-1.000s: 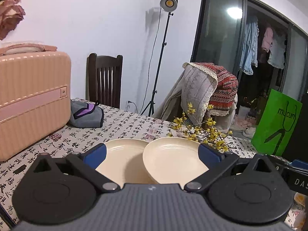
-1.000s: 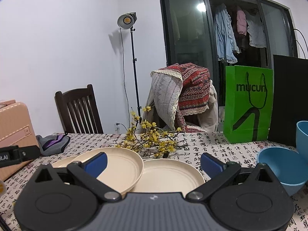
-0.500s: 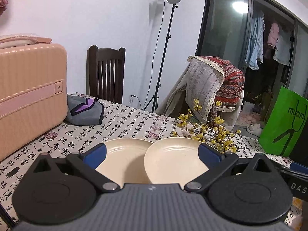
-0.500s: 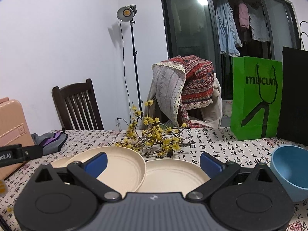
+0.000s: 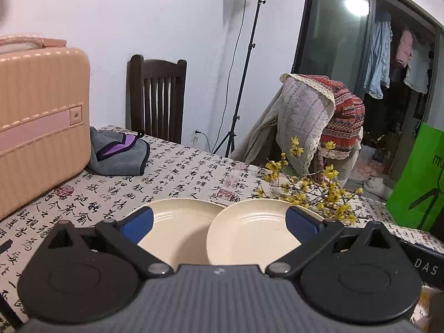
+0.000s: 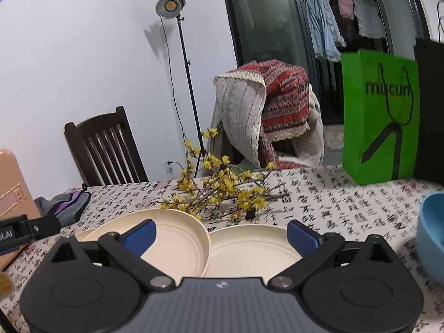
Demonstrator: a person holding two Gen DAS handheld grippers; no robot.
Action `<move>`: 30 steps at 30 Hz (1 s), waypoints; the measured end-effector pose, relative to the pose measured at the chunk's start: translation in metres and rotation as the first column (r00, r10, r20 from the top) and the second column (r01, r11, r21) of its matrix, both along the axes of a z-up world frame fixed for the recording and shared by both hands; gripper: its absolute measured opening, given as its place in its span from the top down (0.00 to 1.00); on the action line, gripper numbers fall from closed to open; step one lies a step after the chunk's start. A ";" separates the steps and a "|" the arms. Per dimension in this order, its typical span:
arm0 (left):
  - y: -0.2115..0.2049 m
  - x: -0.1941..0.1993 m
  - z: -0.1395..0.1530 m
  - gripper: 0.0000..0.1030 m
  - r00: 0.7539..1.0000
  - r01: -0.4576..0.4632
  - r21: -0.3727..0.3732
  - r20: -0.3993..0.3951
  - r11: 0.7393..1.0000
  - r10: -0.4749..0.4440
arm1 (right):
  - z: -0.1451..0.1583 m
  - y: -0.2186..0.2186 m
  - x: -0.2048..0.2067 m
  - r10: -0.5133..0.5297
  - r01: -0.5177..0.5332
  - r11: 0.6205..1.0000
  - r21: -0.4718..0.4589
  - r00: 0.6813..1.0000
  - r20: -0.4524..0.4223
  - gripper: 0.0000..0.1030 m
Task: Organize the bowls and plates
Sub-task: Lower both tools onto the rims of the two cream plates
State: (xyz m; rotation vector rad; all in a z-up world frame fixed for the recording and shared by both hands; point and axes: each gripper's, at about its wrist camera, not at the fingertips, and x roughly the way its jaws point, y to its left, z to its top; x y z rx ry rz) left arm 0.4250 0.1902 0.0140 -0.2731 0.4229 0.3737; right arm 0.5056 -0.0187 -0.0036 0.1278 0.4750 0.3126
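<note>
Two cream plates lie on the calligraphy-print tablecloth. In the left wrist view the right plate (image 5: 249, 233) overlaps the rim of the left plate (image 5: 183, 222). My left gripper (image 5: 219, 222) is open just above and in front of them, holding nothing. In the right wrist view the raised plate (image 6: 177, 236) rests partly on a flat plate (image 6: 249, 249), and the rim of a third (image 6: 83, 233) peeks out at the left. My right gripper (image 6: 219, 234) is open and empty. A blue bowl (image 6: 430, 236) sits at the right edge.
A pink suitcase (image 5: 36, 127) and a grey-purple pouch (image 5: 119, 152) occupy the table's left. Yellow flower branches (image 6: 222, 191) lie just behind the plates. A green bag (image 6: 380, 122) and a black box (image 6: 430, 105) stand at the back right. A dark chair (image 5: 155, 97) stands behind the table.
Both views have shifted slightly; the blue bowl has slid toward the right edge of the right wrist view. The plates have not moved and both grippers stay open.
</note>
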 end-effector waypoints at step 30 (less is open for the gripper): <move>0.036 0.028 -0.048 0.15 0.999 0.028 -0.185 -0.030 0.982 -0.034 | -0.039 0.001 0.027 0.074 -0.056 0.984 0.168 0.992 -0.100 0.25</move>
